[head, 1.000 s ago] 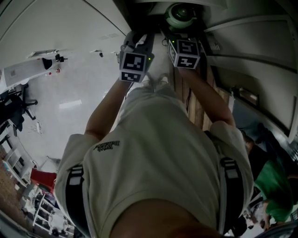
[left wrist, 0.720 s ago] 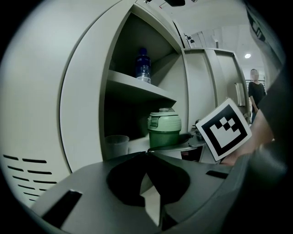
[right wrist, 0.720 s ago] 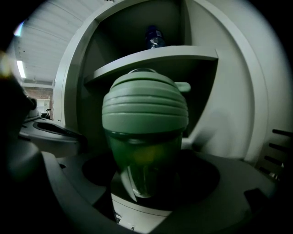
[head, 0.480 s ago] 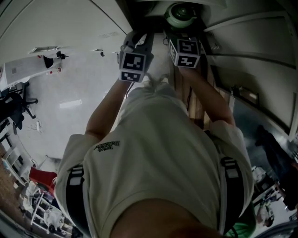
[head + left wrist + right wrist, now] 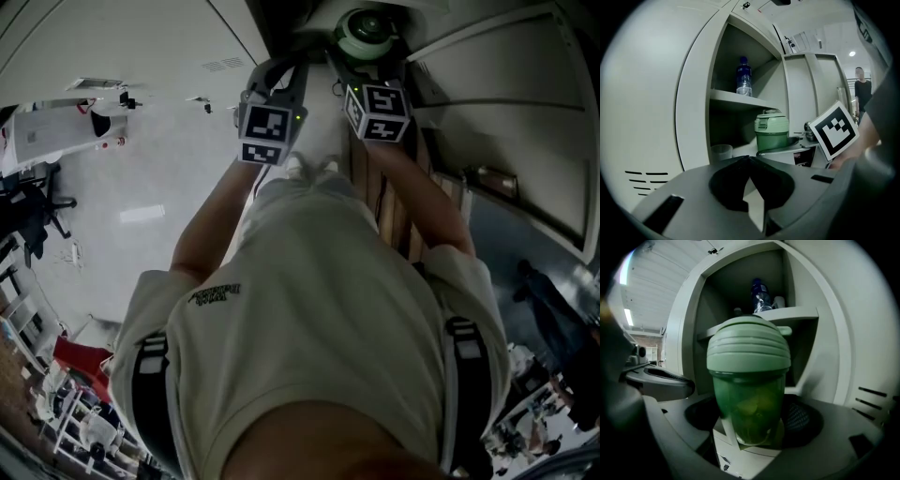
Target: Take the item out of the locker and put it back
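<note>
A green cup with a pale green lid stands at the front of the locker's lower compartment. My right gripper has its jaws on either side of the cup's body and grips it. The head view shows the cup at the top, just beyond the right gripper. From the left gripper view the cup is upright with the right gripper's jaw beside it. My left gripper is shut and empty, held outside the opening to the left.
A water bottle stands on the upper shelf. A clear plastic cup sits at the left of the lower compartment. The open locker door is on the right. A person stands far off.
Both grippers stay at the locker's opening and sit slightly higher in the head view. The person in green at the lower right has left the picture.
</note>
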Demonstrator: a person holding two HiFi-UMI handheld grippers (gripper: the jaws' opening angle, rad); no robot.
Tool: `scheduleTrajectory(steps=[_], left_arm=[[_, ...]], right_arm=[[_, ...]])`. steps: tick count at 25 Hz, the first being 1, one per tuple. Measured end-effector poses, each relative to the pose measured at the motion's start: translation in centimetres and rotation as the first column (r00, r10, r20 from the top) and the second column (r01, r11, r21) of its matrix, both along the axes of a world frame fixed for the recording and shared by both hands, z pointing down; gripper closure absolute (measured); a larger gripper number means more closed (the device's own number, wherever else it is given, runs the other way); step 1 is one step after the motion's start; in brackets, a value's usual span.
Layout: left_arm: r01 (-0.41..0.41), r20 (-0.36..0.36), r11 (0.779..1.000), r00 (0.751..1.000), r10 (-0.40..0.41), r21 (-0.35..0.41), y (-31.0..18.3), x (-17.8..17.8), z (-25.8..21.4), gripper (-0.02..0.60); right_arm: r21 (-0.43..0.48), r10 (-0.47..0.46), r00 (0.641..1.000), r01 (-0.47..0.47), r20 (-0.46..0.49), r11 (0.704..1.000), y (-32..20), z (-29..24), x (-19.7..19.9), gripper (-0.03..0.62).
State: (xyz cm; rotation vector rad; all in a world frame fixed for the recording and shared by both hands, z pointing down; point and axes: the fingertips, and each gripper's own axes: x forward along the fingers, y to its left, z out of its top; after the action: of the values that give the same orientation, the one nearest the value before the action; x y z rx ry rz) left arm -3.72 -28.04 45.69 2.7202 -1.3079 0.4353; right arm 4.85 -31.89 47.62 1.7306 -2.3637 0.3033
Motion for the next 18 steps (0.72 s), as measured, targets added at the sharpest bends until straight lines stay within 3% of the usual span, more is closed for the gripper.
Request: scheduleTrajectory(steps=[8, 18], left_arm=[[0.008, -0.012, 0.998, 1.0, -0.007, 0.068, 1.4, -0.5, -3.6, 0.568], [-0.003, -0.056, 0.979, 0.998, 0.015, 0.203, 3.5, -0.6, -12.6, 0.569]], right_arm=[[0.078, -0.053, 0.999, 0.052, 0.009, 0.996, 2.8, -5.1, -0.5, 0.197], [0.202, -0.144, 0.989, 0.132, 0.042, 0.97, 7.3, -14.8, -0.5, 0.197]])
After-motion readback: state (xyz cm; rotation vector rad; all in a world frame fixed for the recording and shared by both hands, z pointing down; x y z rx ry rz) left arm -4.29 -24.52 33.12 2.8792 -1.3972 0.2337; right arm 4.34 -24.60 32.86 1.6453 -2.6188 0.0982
